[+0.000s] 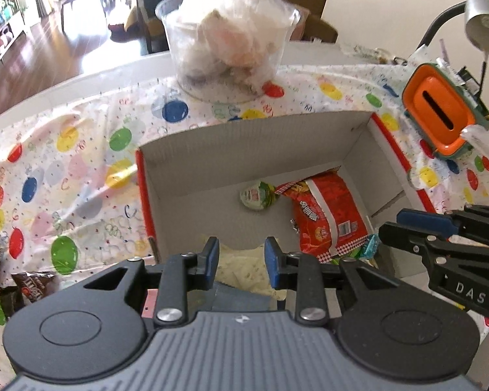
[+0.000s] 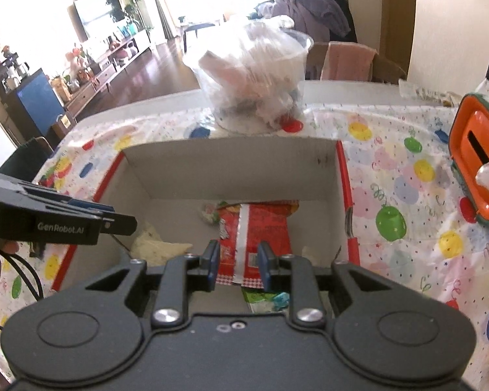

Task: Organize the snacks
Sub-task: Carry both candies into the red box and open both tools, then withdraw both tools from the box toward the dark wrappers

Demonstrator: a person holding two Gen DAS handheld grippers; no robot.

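Observation:
An open cardboard box with red edges (image 1: 212, 150) (image 2: 231, 169) stands on the balloon-print tablecloth. Inside lie a red snack bag (image 1: 326, 215) (image 2: 257, 234), a small green-and-white round snack (image 1: 257, 195) (image 2: 208, 213), a pale yellow packet (image 1: 241, 267) (image 2: 156, 247) and green and teal wrappers (image 2: 267, 299). My left gripper (image 1: 241, 260) is open and empty over the box's near edge, above the yellow packet. My right gripper (image 2: 238, 267) is open and empty above the red bag. It also shows at the right of the left wrist view (image 1: 417, 228).
A clear tub of wrapped items (image 1: 228, 45) (image 2: 257, 78) stands behind the box. An orange tissue holder (image 1: 443, 110) (image 2: 479, 169) sits at the right, with a desk lamp (image 1: 482, 16) behind. Brown chocolate bags (image 1: 29, 290) lie on the cloth at the left.

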